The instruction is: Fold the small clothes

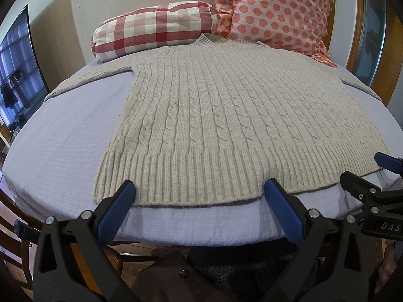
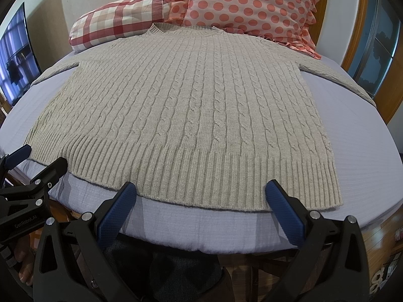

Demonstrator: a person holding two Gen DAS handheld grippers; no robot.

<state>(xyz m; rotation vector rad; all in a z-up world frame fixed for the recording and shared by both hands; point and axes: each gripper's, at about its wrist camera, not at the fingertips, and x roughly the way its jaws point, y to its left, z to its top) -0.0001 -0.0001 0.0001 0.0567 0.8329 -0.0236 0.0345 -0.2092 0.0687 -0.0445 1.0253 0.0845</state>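
Note:
A beige cable-knit sweater (image 1: 214, 115) lies flat on the lavender bed cover (image 1: 75, 151), collar at the far side, sleeves spread left and right, ribbed hem nearest me. It also shows in the right wrist view (image 2: 191, 115). My left gripper (image 1: 199, 188) is open and empty, its blue fingers (image 1: 118, 206) just above the hem near the sweater's left corner. My right gripper (image 2: 201, 188) is open and empty over the hem near the right corner. The right gripper also shows at the right edge of the left wrist view (image 1: 377, 176), and the left gripper at the left edge of the right wrist view (image 2: 32, 166).
A red checked pillow (image 1: 156, 30) and a pink polka-dot pillow (image 1: 277, 12) lie behind the collar. A dark TV screen (image 1: 17, 75) stands at the left. A wooden frame (image 2: 362, 37) is at the right. The bed's front edge (image 2: 201, 239) is just below the grippers.

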